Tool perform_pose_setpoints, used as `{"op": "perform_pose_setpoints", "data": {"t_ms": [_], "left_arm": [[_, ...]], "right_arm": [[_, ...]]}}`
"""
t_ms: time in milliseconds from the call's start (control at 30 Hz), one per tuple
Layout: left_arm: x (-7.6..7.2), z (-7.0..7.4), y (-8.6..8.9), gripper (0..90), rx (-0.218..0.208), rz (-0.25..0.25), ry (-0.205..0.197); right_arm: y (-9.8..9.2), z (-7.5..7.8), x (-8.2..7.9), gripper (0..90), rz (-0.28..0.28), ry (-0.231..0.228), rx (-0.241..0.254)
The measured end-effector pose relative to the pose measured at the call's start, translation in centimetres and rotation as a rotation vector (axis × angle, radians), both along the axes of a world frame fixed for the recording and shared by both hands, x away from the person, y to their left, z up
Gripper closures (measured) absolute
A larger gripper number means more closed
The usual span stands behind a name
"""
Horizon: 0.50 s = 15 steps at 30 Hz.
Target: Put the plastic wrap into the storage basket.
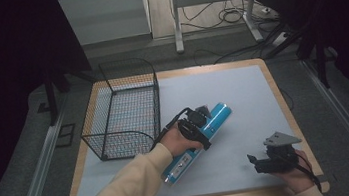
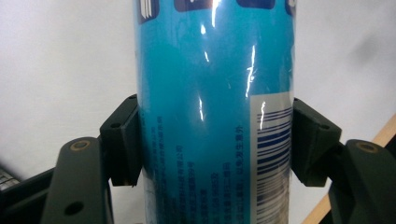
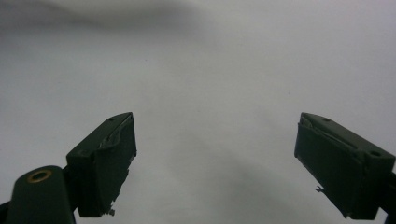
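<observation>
- High view first: I've got the left hand-held gripper (image 1: 204, 116) clamped across a blue tube (image 1: 217, 116), a long glossy cylinder lying at a slant on the white mat (image 1: 242, 89) that covers the counter (image 1: 276, 90).
- Using the wire basket (image 1: 122, 109) as my landmark: the blue tube sits just to the right of it, upper end pointing away from me, lower end toward the near edge. Can't tell from here whether the tube touches the mat or hangs a bit above it.
- Left gripper view backs up the grip: both black pads (image 2: 122, 140) press flat against the sides of the blue tube (image 2: 205, 107), one on each side, with a barcode panel and small print facing the camera.
- The right hand-held gripper (image 1: 253, 161) is well to the right of the wire basket, down near the front edge of the counter, held low in the right hand (image 1: 297, 173).
- Right gripper view: its jaws are spread wide apart with nothing between them, just plain white mat (image 3: 215, 93) underneath.
- A cream sleeve (image 1: 123, 190) runs in from the bottom, passing below the wire basket's near corner.
</observation>
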<state>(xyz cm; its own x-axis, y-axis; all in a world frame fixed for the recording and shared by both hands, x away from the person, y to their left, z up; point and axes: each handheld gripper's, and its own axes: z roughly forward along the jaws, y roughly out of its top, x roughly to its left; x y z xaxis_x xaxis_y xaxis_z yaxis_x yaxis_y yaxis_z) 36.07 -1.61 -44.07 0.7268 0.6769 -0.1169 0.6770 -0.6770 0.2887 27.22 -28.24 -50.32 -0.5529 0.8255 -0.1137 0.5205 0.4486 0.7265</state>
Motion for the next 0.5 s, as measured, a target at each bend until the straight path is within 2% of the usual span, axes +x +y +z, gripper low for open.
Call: {"op": "perform_pose_setpoints", "data": {"t_ms": [500], "left_arm": [[1.1,2.6,0.9,31.4,-0.009,0.009,-0.024]], "right_arm": [[0.0,0.0,0.0,13.0,-0.003,0.0,-0.002]]}}
